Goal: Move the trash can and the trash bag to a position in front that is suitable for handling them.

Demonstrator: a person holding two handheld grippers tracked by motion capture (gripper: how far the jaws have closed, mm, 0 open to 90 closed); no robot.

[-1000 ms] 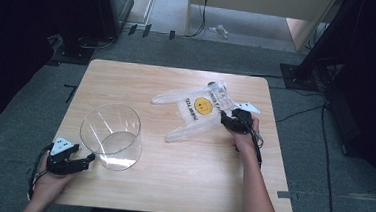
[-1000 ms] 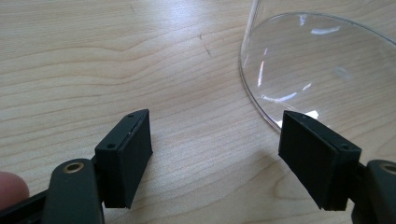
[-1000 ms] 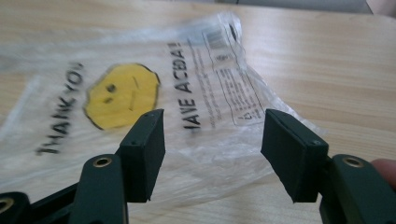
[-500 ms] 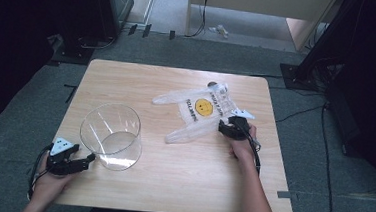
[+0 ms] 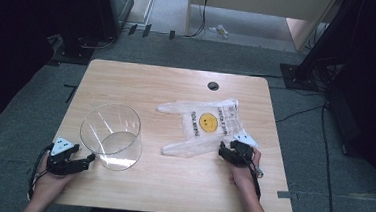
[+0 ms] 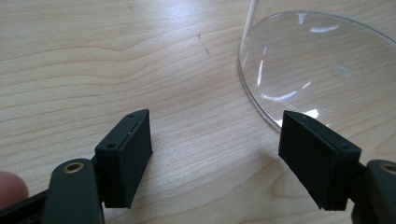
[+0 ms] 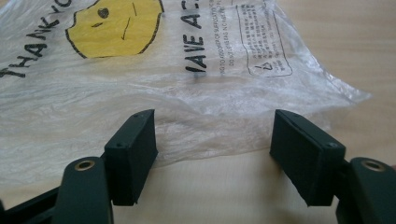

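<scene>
Wooden table (image 5: 170, 185) bears both hands low, right tool (image 5: 228, 154) gaping at the plastic bag (image 5: 209, 125).

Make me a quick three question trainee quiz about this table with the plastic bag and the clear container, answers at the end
1. True or false: the right claw is clamped on the plastic bag.
2. Which thing stands nearest the left claw? A) the plastic bag B) the clear container C) the cable hole
3. Fill in: the picture printed on the bag is a yellow ____ face.

Key:
1. False. Its jaws have just been opening and stand apart at the bag's near edge, with nothing pressed between the pads.
2. B. In the left gripper view the container's base sits just beyond one open jaw.
3. Smiley.
</scene>
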